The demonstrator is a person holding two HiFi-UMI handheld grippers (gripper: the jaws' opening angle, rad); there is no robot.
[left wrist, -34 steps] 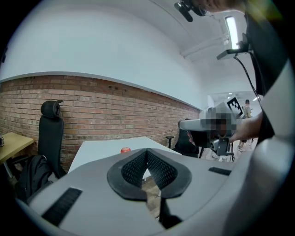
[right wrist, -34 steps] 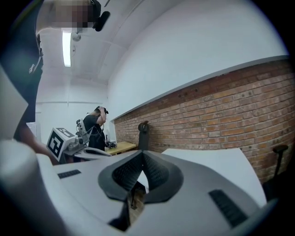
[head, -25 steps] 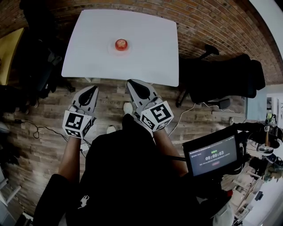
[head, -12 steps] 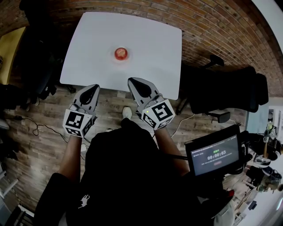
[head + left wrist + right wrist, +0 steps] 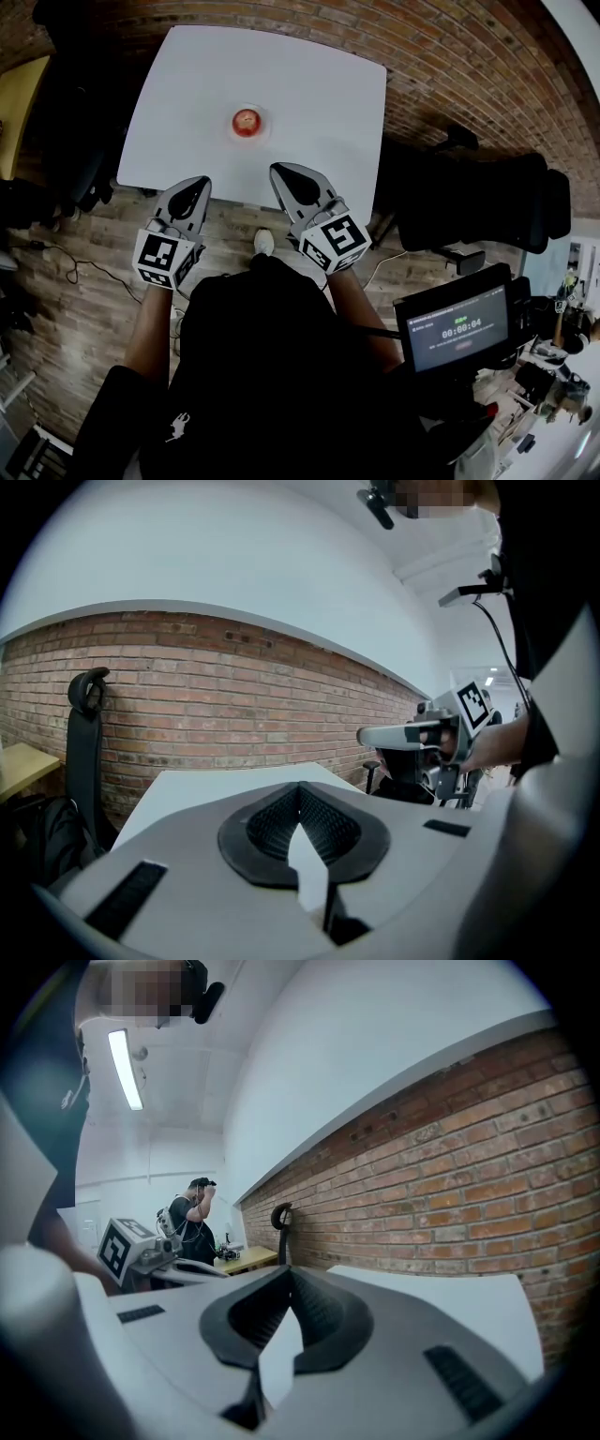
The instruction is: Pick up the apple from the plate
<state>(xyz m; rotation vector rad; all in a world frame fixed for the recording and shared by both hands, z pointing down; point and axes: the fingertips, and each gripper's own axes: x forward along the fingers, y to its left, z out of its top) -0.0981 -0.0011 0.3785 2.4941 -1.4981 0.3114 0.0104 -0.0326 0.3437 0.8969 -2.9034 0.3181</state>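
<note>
A red apple (image 5: 246,121) sits on a small white plate (image 5: 260,132) near the middle of the white table (image 5: 319,94). Both grippers hover side by side at the table's near edge, short of the plate. My left gripper (image 5: 195,182) is shut and empty, below and left of the apple. My right gripper (image 5: 279,172) is shut and empty too, below and right of it. In the left gripper view the shut left gripper (image 5: 302,787) hides the apple; the right gripper (image 5: 412,735) shows beside it. The right gripper view shows its own closed tips (image 5: 289,1271) and bare table top (image 5: 450,1302).
A black office chair (image 5: 478,192) stands right of the table and a dark chair (image 5: 80,155) left of it. A yellow desk (image 5: 17,103) is at far left. A small screen (image 5: 459,328) sits near my right side. A brick wall (image 5: 187,705) lies behind; another person (image 5: 192,1218) stands far off.
The table and apple have come closer in the head view. Both grippers now reach the near table edge instead of hanging over the wood floor. Both jaws stay shut.
</note>
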